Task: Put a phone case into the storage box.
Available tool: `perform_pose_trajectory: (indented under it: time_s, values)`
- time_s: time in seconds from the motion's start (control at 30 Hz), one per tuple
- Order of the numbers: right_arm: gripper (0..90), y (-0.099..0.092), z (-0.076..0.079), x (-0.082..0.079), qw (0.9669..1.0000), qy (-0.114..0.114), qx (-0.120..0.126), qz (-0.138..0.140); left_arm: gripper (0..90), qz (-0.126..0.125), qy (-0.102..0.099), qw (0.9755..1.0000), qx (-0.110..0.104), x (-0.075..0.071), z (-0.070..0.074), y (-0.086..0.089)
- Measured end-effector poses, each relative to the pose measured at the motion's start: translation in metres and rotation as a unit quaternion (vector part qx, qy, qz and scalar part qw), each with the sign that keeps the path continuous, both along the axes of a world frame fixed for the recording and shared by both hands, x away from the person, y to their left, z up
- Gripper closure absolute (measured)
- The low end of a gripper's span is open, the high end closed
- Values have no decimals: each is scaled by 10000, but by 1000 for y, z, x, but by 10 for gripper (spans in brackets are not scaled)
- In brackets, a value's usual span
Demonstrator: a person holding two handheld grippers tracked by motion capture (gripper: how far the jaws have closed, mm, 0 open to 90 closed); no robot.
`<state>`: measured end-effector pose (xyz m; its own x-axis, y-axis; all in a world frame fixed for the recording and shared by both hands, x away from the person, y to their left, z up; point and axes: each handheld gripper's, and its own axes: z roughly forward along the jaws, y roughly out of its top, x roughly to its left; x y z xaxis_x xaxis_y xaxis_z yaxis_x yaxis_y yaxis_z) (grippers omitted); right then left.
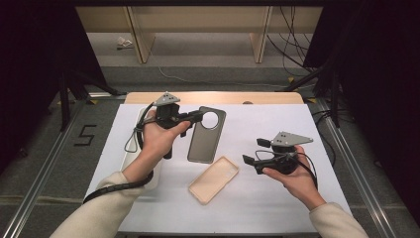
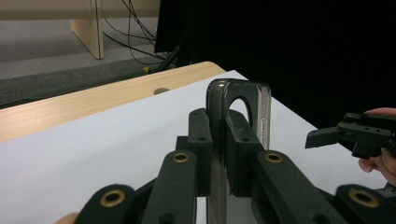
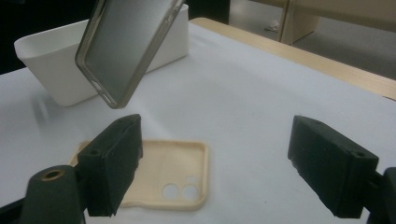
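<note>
A dark grey phone case (image 1: 205,135) with a round camera hole hangs above the white table mat (image 1: 277,124), tilted, held by its top edge. My left gripper (image 1: 198,117) is shut on that edge; in the left gripper view the jaws of the left gripper (image 2: 218,135) clamp the case (image 2: 262,109) edge-on. A beige phone case (image 1: 214,179) lies flat on the mat, inner side up, also in the right gripper view (image 3: 173,172). My right gripper (image 1: 254,151) hovers open to its right, jaws wide apart (image 3: 219,154) and nothing between them. The dark case (image 3: 126,46) shows above.
A white tray (image 1: 130,159) sits at the mat's left edge under the left forearm, seen as a bin (image 3: 51,70) behind the dark case. The wooden table edge (image 1: 213,97) runs along the back. Cables lie on the floor beyond.
</note>
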<state>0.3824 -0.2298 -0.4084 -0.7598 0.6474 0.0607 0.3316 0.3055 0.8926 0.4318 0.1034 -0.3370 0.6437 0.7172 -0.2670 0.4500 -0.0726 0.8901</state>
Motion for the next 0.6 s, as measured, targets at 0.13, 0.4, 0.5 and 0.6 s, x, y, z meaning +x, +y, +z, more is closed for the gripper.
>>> perform_pose_trajectory:
  time_s: [0.13,0.4,0.5,0.6]
  values:
    - [186,-4,0,-2,10000,-38,-12,-78,818,41,-78,9999,-61,-1,2,8]
    - [181,-9,0,-5,9998,-104,17,-171,818,37,-196,9996,-176,-2,7,17]
    - [180,-11,0,-7,9997,-129,16,-206,817,78,-254,9994,-221,-3,9,24]
    - [175,-13,-1,-8,9997,-129,11,-216,818,103,-289,9993,-220,-3,10,27]
